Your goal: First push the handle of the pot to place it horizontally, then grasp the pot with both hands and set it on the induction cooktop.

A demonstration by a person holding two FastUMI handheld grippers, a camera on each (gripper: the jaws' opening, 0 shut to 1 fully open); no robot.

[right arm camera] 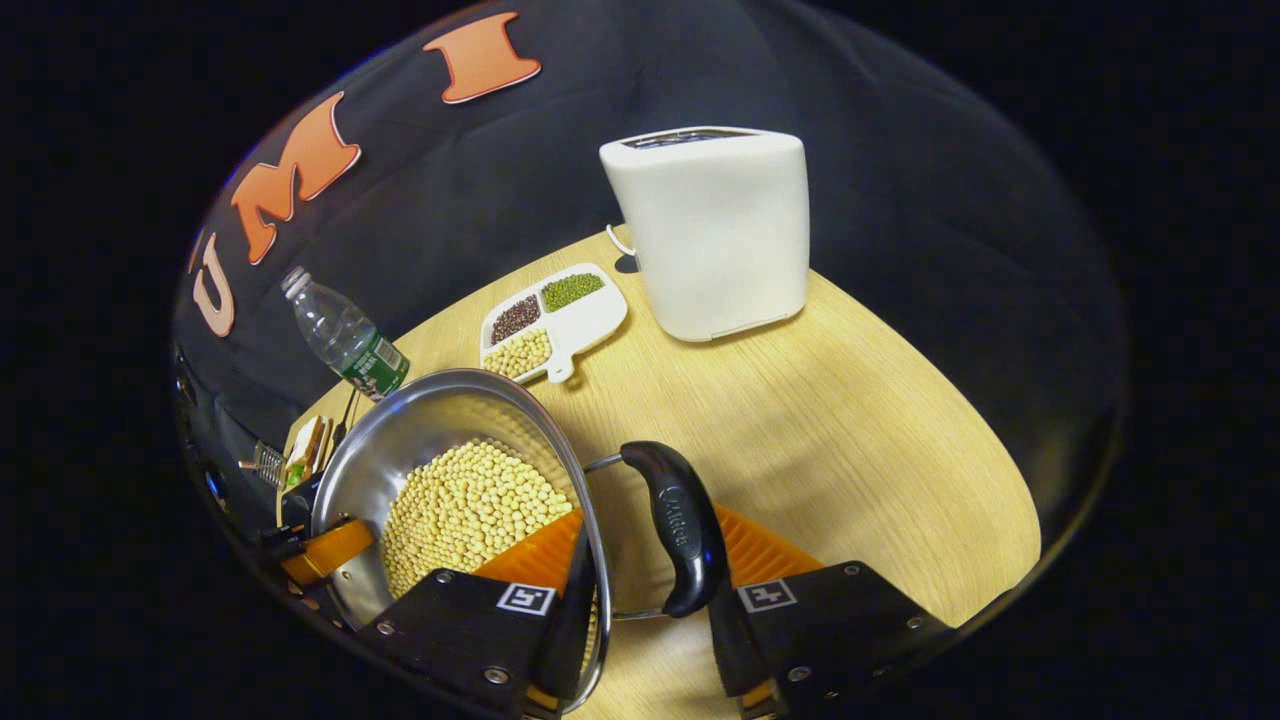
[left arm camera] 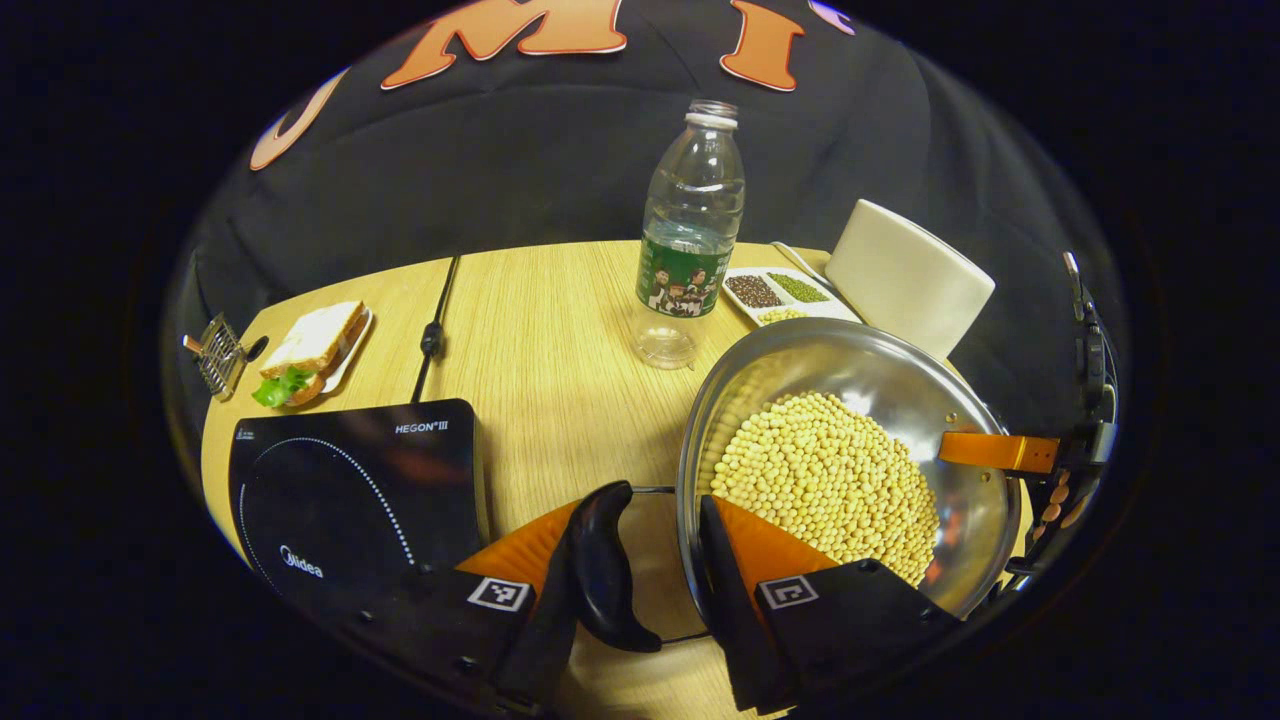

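A: What sits nearest in the left gripper view?
B: At the bottom centre, the left gripper (left arm camera: pixel 655 560) straddles the pot's (left arm camera: pixel 850 400) near rim: one finger inside over the soybeans (left arm camera: pixel 825 480), the other outside against the black left handle (left arm camera: pixel 605 565). I cannot tell whether both fingers press on anything.

A: And the right gripper view?
B: Bottom centre again, the right gripper (right arm camera: pixel 645 575) straddles the pot (right arm camera: pixel 420 425) rim too, one finger over the soybeans (right arm camera: pixel 465 505), the other beyond the black right handle (right arm camera: pixel 680 525). Clamped or loose, I cannot tell.

A: Where is the pot?
B: On the wooden table (left arm camera: pixel 540 320), right of centre in the left gripper view, just beside the induction cooktop (left arm camera: pixel 350 490) at lower left, not on it. The other gripper shows at the pot's far rim, at right.

A: Farther back?
B: A water bottle (left arm camera: pixel 690 235) at upper centre, a divided dish of beans (left arm camera: pixel 775 295) beside it, a white toaster (left arm camera: pixel 905 275) to the right, and a sandwich on a plate (left arm camera: pixel 310 350) at left. In the right gripper view the toaster (right arm camera: pixel 715 230) stands top centre, the dish (right arm camera: pixel 550 320) left of it.
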